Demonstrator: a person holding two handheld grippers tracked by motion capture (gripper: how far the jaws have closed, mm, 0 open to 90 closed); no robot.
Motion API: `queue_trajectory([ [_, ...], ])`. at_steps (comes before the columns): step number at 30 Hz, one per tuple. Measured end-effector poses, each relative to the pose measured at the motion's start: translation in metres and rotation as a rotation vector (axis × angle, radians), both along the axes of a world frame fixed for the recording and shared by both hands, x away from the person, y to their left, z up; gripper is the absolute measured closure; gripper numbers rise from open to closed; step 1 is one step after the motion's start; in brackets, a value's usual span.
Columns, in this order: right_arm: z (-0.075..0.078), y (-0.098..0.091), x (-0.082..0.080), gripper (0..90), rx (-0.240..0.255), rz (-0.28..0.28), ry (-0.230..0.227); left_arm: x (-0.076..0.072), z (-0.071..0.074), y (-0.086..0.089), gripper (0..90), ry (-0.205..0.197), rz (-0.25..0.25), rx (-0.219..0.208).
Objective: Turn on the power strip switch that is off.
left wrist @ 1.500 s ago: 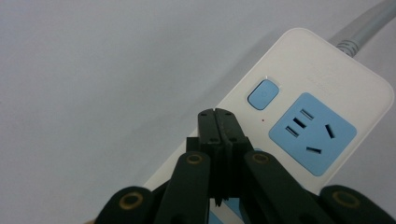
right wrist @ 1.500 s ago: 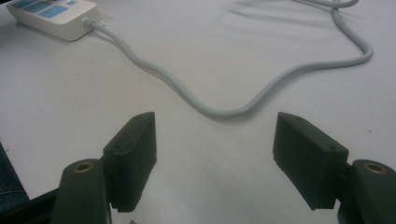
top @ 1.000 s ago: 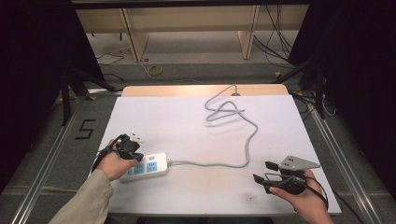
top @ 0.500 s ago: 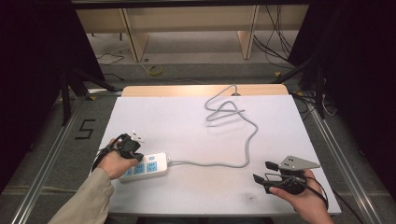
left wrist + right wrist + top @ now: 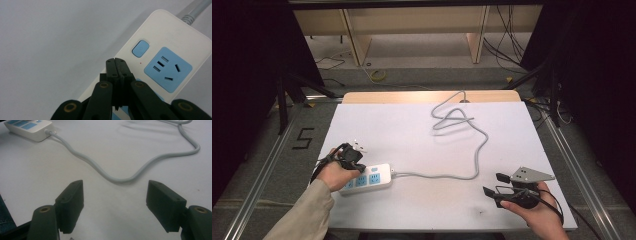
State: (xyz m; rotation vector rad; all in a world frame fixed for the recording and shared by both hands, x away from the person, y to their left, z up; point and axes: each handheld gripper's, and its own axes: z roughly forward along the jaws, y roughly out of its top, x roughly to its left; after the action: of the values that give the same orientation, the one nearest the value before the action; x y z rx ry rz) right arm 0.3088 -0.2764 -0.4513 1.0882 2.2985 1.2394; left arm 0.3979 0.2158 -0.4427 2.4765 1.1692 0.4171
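Observation:
A white power strip [image 5: 368, 180] with blue sockets lies at the table's near left. Its grey cable [image 5: 472, 165] runs right, then curls into a loop at the far edge. My left gripper [image 5: 351, 159] is at the strip's left end, jaws shut with nothing between them. In the left gripper view the closed tips [image 5: 115, 60] hover just beside the strip's blue switch button [image 5: 140, 48], over the white strip [image 5: 172, 32]. My right gripper [image 5: 493, 183] rests at the near right, open and empty. In the right gripper view its jaws [image 5: 115, 187] frame bare table, with the cable [image 5: 125, 179] and strip [image 5: 30, 129] beyond.
The white table top [image 5: 412, 135] has a wooden band [image 5: 412, 96] along its far edge. Metal rails run along both sides. Wooden shelf legs [image 5: 353, 40] and loose cables lie on the floor behind, where a "5" mark [image 5: 303, 138] sits at the left.

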Motion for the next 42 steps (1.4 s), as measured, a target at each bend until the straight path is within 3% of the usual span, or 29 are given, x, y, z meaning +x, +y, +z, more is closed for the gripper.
queue_trajectory([
  [16, 0.0004, 0.0003, -0.0004, 30.9, -0.003, 0.003, -0.002, -0.0007, -0.0011, -0.0028, 90.0, -0.009, -0.004, 0.026],
  [31, 0.0003, 0.0005, -0.0005, 30.8, -0.002, 0.004, 0.000, -0.0008, -0.0017, 0.0003, 90.0, -0.007, 0.008, -0.010],
  [37, 0.0002, 0.0005, -0.0004, 30.8, -0.003, 0.003, 0.001, -0.0013, -0.0012, -0.0002, 90.0, -0.010, -0.006, 0.004],
  [42, 0.0002, 0.0003, -0.0001, 30.8, -0.005, 0.004, 0.001, -0.0012, -0.0014, 0.0012, 90.0, -0.011, -0.002, -0.008],
])
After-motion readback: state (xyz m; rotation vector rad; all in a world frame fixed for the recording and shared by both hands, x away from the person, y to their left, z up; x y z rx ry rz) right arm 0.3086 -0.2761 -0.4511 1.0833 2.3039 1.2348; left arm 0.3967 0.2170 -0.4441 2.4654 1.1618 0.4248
